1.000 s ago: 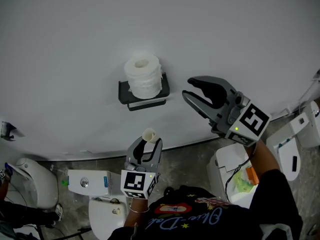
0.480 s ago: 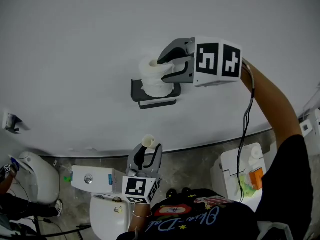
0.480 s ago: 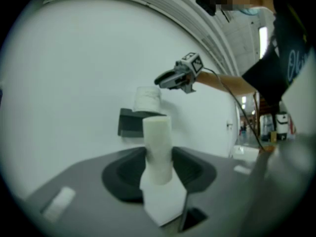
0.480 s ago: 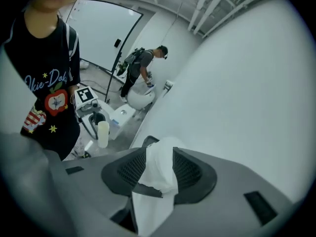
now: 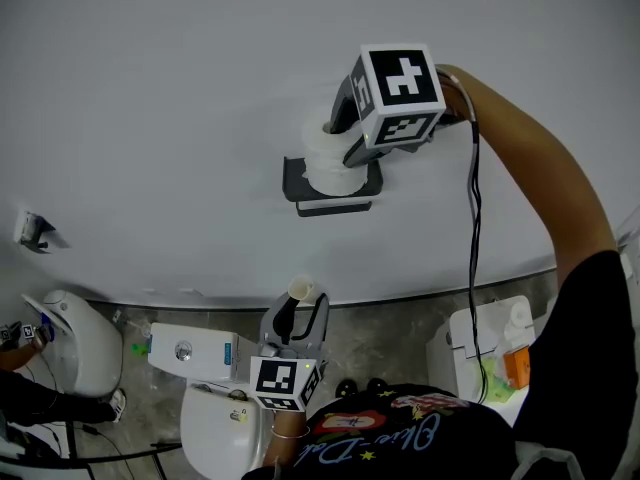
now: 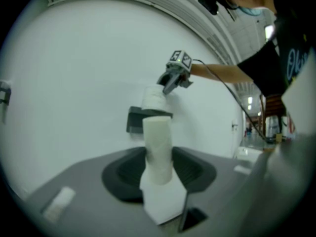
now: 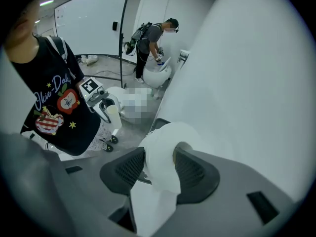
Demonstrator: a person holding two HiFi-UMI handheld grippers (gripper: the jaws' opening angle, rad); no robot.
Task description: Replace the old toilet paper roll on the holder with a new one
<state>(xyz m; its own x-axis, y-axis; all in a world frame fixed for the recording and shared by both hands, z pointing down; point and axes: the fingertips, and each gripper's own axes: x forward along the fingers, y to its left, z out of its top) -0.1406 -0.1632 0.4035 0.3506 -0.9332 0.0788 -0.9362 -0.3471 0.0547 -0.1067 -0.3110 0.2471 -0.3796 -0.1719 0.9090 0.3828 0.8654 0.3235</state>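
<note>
A plain white wall (image 5: 150, 118) fills the scene, with a black holder (image 5: 296, 180) fixed to it. A full white roll (image 5: 322, 158) stands on end on the holder. Your right tool (image 7: 159, 169) reaches down onto it with its jaws opening. One pad sits in the core and the other outside, so the roll's side lies between them, not squeezed. Your left tool (image 5: 298, 318), low and well apart, is clenched on the bare tube (image 6: 158, 147). Check that the roll sits square on the holder. Move the right tool only along the line of the core, so the pads neither snag the loose sheet nor tip the roll. Keep the tube gripped and away.
</note>
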